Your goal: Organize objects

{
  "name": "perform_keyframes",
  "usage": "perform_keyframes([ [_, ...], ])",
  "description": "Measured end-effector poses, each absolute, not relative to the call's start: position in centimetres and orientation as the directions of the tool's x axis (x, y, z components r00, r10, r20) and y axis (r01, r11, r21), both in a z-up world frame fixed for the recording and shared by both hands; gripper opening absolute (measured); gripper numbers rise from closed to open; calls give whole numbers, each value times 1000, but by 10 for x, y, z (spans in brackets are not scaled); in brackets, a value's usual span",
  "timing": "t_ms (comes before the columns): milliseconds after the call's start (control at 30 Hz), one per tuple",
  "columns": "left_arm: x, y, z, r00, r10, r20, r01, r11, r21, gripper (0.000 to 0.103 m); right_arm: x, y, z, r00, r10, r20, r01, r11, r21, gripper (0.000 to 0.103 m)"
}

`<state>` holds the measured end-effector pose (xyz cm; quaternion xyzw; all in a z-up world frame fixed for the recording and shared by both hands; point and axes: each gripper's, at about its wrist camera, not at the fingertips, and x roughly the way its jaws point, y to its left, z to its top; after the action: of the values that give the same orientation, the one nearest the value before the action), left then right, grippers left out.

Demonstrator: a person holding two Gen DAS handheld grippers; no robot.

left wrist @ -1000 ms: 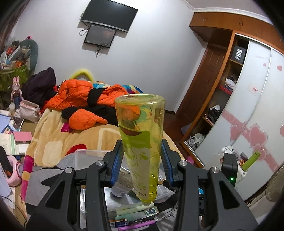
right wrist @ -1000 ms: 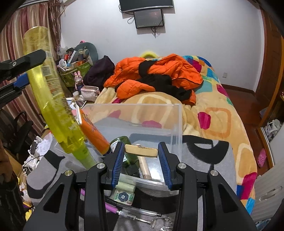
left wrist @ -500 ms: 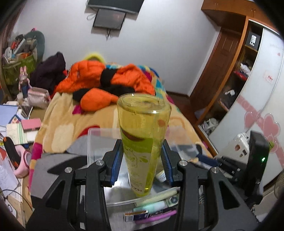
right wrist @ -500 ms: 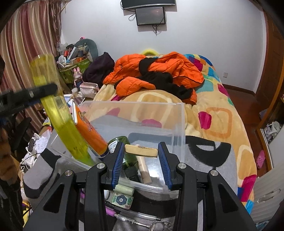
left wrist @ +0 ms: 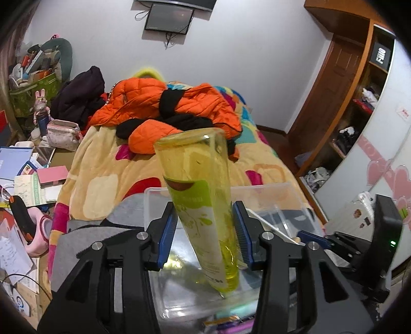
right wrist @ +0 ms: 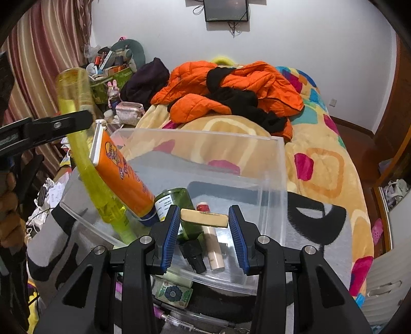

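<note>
The left tongs, jaws just eased wider, loosely flank the yellow bottle, cap down in the clear bin. Smooth, liquid-heavy and tapering, it could slip; mid-label suits. At twelve o'clock in the right tongs, a tan stick is pinched.

White walls, wall-mounted screen, cluttered bed, seemingly a wooden wardrobe.

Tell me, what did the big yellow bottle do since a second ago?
The left hand-held gripper lowered the yellow bottle, cap down, into the clear bin beside the orange tube. Its jaws have just been opening, the bottle between them. The right hand-held gripper kept holding the tan stick.
</note>
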<state>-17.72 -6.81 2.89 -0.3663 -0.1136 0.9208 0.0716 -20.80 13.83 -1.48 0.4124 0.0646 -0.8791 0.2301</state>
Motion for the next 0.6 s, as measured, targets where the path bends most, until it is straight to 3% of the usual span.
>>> perform_keyframes([
  [600, -215, -73, -5, -656, 150, -740, 6, -979, -203, 51, -220, 131, -26, -522, -327, -788, 444, -893, 77, 37],
])
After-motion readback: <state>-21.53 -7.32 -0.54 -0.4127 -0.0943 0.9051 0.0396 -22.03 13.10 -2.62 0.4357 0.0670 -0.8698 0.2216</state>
